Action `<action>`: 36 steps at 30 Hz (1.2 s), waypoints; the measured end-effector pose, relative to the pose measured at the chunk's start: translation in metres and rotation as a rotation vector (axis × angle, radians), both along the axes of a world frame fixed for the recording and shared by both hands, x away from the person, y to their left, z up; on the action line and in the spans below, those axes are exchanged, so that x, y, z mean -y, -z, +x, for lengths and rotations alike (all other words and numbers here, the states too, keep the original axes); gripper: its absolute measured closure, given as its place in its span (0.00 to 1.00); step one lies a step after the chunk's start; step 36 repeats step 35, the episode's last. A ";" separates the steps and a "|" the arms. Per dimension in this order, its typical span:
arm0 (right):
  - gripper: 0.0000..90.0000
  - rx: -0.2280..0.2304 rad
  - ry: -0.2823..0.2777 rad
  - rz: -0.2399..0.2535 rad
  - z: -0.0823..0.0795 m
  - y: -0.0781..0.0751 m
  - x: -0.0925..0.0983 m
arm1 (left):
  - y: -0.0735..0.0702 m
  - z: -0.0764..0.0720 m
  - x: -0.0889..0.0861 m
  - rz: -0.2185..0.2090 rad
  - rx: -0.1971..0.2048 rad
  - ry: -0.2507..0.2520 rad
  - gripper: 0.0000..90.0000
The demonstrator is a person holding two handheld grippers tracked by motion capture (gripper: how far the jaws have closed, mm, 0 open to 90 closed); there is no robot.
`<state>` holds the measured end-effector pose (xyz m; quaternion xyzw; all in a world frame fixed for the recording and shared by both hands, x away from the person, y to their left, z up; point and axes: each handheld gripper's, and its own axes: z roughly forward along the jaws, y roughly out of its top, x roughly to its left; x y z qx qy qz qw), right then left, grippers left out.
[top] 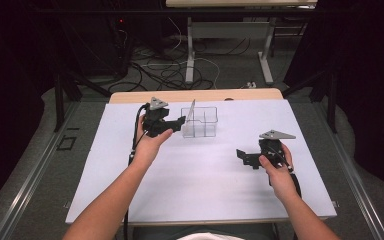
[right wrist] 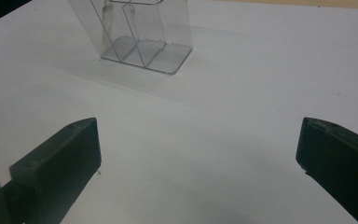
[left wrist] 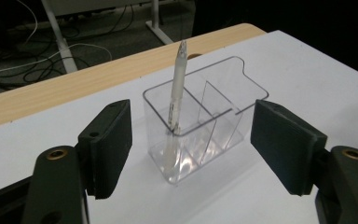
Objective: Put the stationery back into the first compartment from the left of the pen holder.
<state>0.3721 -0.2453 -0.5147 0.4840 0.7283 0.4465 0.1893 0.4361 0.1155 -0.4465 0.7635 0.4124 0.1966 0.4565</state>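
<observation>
Our left gripper (left wrist: 191,149) gapes empty at the holder's (top: 203,125) nine o'clock; bumped, its leaning pen (left wrist: 175,112) probably tips out. Right gripper (right wrist: 198,163) wide, empty.

Black grippers (top: 180,122) (top: 241,155), grey triangular top plates, black cables, brass-ringed screw holes; forearms bare.
</observation>
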 end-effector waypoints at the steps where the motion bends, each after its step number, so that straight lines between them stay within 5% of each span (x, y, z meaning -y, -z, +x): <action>1: 0.00 0.001 -0.001 -0.001 0.000 0.000 0.000 | 0.001 -0.002 -0.002 -0.012 -0.006 -0.008 0.32; 7: 0.00 -0.009 0.001 0.000 0.000 0.002 -0.001 | 0.009 -0.014 -0.017 -0.061 -0.067 -0.013 0.22; 19: 0.00 -0.011 0.012 -0.009 0.002 0.005 0.004 | 0.038 -0.034 -0.041 -0.056 -0.141 -0.038 0.00; 36: 0.00 -0.018 0.026 -0.041 0.003 0.011 0.007 | 0.073 -0.048 -0.067 -0.051 -0.111 -0.061 0.00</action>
